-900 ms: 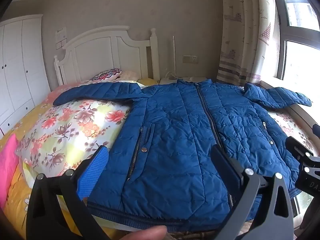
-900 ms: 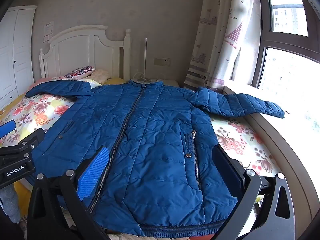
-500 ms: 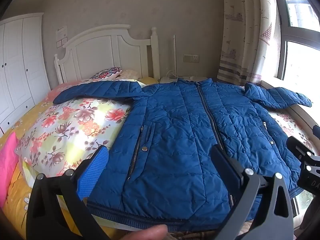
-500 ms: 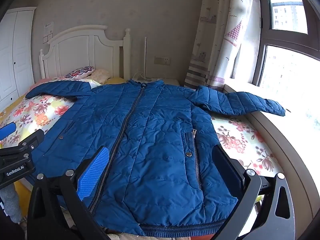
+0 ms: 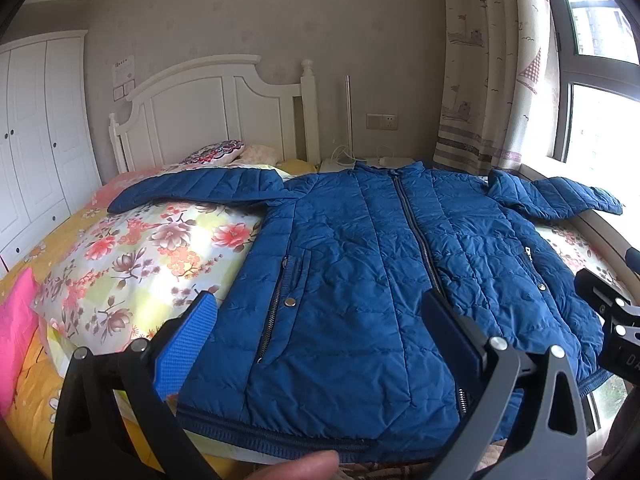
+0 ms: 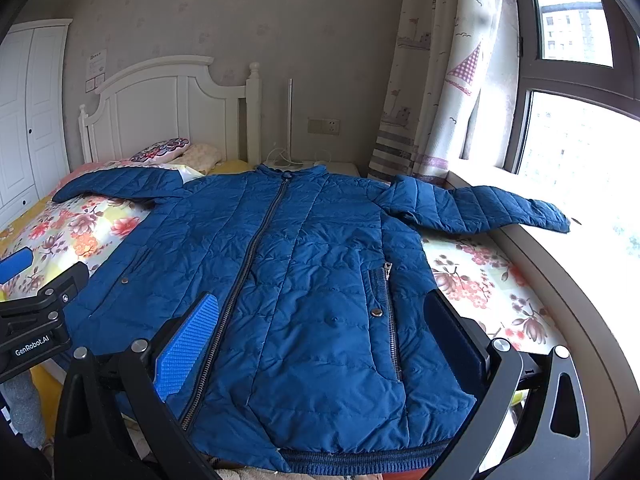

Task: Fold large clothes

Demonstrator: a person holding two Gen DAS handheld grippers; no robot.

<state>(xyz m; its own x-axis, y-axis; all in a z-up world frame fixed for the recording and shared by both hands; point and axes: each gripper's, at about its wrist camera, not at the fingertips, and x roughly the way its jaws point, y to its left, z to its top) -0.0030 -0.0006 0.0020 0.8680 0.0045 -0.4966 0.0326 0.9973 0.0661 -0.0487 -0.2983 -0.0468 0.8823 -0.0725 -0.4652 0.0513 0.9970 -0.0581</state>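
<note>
Spread flat, front up and zipped shut, across the bed with the floral quilt cover (image 5: 132, 256): a large blue quilted puffer jacket (image 5: 360, 280), collar toward the white wooden headboard (image 5: 208, 108), ribbed hem at the near edge. Both sleeves out sideways, the left sleeve (image 5: 200, 190) over the quilt, the right sleeve (image 6: 480, 208) reaching onto the pale window ledge (image 6: 560, 280).

Hovering above the hem, tilted downward: left claw (image 5: 316, 330), blue-padded fingers spread as wide as possible, nothing between them, no contact with the fabric. Same for the right claw (image 6: 320, 328), fully open and empty, poised over the zip and the right pocket. Each claw visible at the edge of the other's view, side by side, near but apart.

Judged from this: the very start of the job, no fold made yet, only positioning over the garment. Likely next: bringing a sleeve in across the chest, which calls for reaching out to a cuff or shoulder seam, lowering onto the padding, and pinching enough thickness to hold. Puffy, slippery shell likely to slide out of a shallow pinch, so a deep bite advisable. Right sleeve overhanging the ledge, so perhaps the easier one to catch first.
</note>
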